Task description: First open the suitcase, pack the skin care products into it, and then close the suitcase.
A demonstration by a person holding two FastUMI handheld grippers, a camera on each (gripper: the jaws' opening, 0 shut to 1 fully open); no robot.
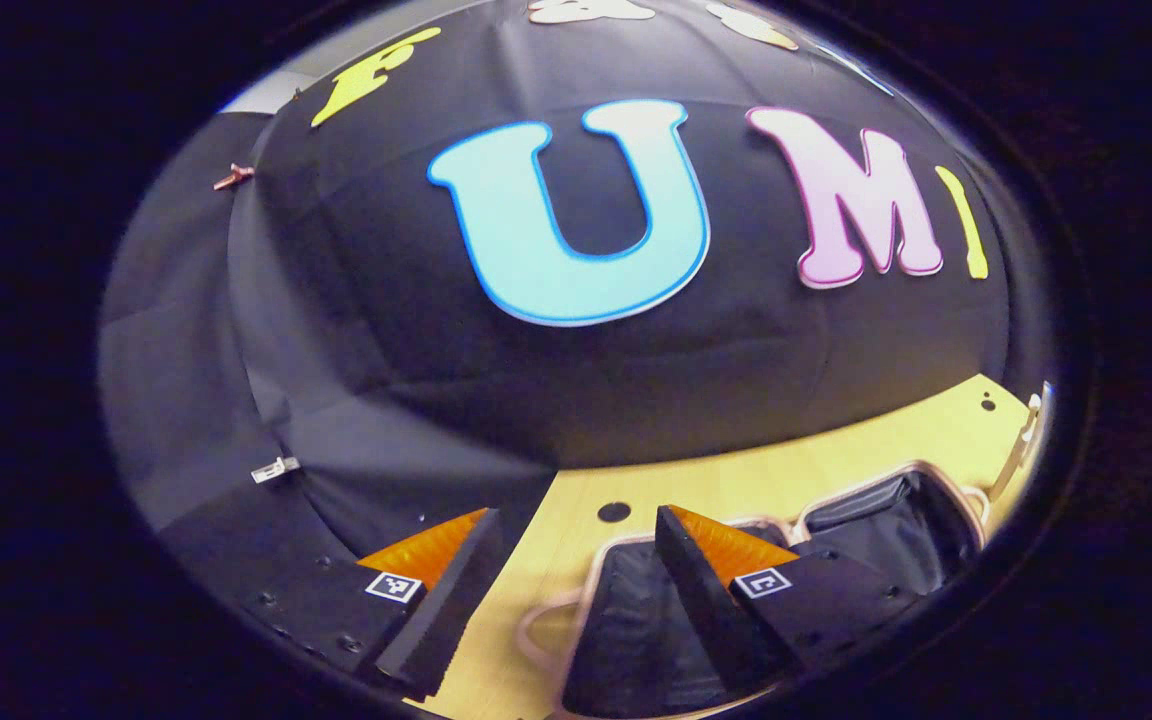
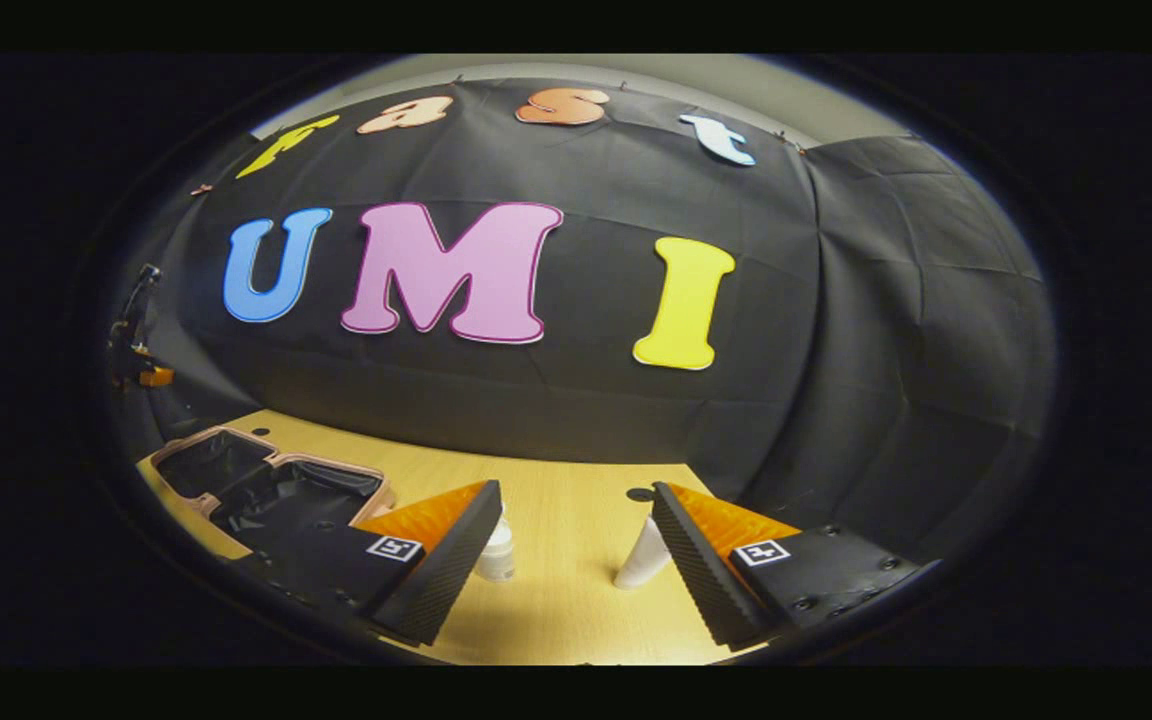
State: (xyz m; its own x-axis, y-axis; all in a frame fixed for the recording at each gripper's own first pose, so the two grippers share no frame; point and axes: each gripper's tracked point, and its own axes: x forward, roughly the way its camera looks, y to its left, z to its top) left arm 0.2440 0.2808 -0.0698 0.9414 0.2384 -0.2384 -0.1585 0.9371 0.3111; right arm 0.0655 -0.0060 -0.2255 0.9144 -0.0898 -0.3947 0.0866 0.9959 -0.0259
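The table [image 2: 576,580] is a pale wood top running up to the booth's black cloth wall [image 2: 836,400], with a small dark hole [image 2: 640,494] in it near the wall. The suitcase [image 2: 266,485] lies open and flat on the table's left part in the right gripper view, its two dark-lined halves side by side inside a pale pinkish rim, so its long axis runs along the table's left edge, roughly from the near corner toward the wall. In the left gripper view the same suitcase [image 1: 836,530] sits just beyond the fingers, its two halves spread left to right across the lower right, black lining showing in both. The left gripper [image 1: 576,540] hangs over the table at the suitcase's near rim, fingers spread wide with nothing between them; its right finger overlaps the nearer half in the picture. The right gripper [image 2: 576,515] is likewise parted and empty, low over the wood. Between its fingers, farther off, stand two skin care products, well apart from the suitcase: a small white bottle [image 2: 497,552] upright just beside the left finger, and a white tube [image 2: 642,556] standing on end, leaning slightly, just beside the right finger. At the far left edge of the right gripper view the other gripper [image 2: 131,345] shows small and dim above the suitcase.
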